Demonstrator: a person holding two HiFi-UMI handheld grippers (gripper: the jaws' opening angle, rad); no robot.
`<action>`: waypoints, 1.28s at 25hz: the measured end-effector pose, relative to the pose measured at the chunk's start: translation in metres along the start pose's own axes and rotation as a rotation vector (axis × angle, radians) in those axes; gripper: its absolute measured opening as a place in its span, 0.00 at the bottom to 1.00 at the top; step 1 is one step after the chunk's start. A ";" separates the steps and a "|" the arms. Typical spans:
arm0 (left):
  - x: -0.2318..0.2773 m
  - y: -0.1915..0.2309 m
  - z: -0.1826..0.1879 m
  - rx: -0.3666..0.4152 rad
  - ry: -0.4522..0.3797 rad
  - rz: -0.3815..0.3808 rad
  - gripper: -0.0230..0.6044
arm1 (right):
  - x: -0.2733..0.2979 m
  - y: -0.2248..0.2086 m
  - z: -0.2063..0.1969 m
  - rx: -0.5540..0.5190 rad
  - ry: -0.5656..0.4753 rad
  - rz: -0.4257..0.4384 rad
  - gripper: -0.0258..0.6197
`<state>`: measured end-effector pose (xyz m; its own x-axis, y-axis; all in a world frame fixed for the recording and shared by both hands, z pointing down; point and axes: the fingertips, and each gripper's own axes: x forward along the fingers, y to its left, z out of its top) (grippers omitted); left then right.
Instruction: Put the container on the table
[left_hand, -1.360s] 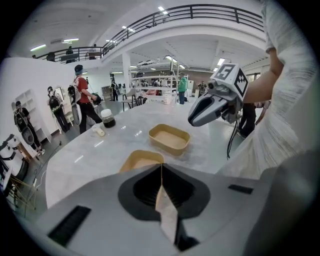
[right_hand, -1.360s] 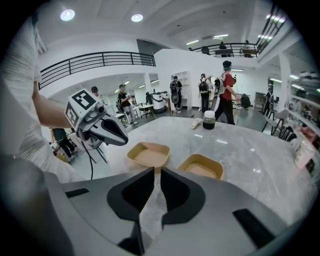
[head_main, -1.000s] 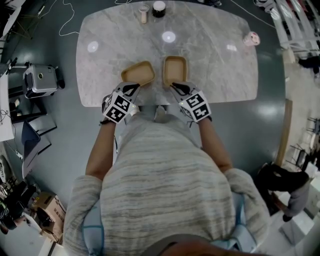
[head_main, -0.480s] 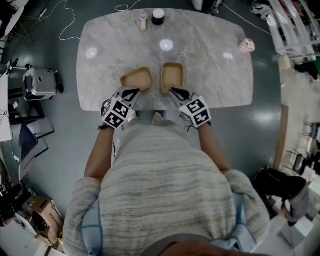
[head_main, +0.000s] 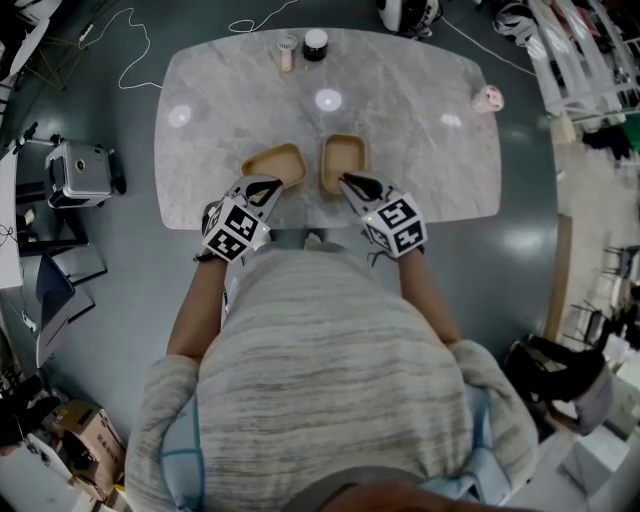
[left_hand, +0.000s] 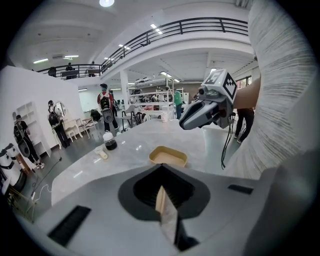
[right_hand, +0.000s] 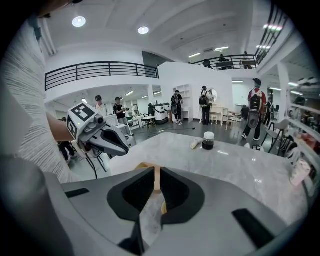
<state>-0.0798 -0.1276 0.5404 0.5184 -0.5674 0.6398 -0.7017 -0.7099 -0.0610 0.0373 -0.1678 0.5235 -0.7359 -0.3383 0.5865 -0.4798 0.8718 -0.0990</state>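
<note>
Gripping left container (head_main: 272, 163) and right container (head_main: 345, 160); jar (head_main: 316, 44) far beyond.

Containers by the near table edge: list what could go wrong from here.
1. The left hand-held gripper and right hand-held gripper each pinch only a thin rim, so the left container or right container could tilt or slip.
2. Both sit close to the table's near edge; a pull back might drag one off.

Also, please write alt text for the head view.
From above: a person's left gripper and right gripper, jaws shut on the near rims of the left container and right container, at a marble table's edge.
</note>
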 end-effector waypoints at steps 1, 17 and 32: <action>-0.001 0.001 0.001 0.001 -0.004 0.000 0.04 | 0.000 0.001 0.002 0.002 0.000 0.001 0.09; -0.019 0.024 0.004 0.013 -0.049 -0.023 0.04 | 0.011 0.009 0.032 0.006 -0.012 -0.029 0.04; -0.027 0.042 -0.016 -0.015 -0.058 -0.037 0.04 | 0.032 0.020 0.032 0.019 0.034 -0.039 0.04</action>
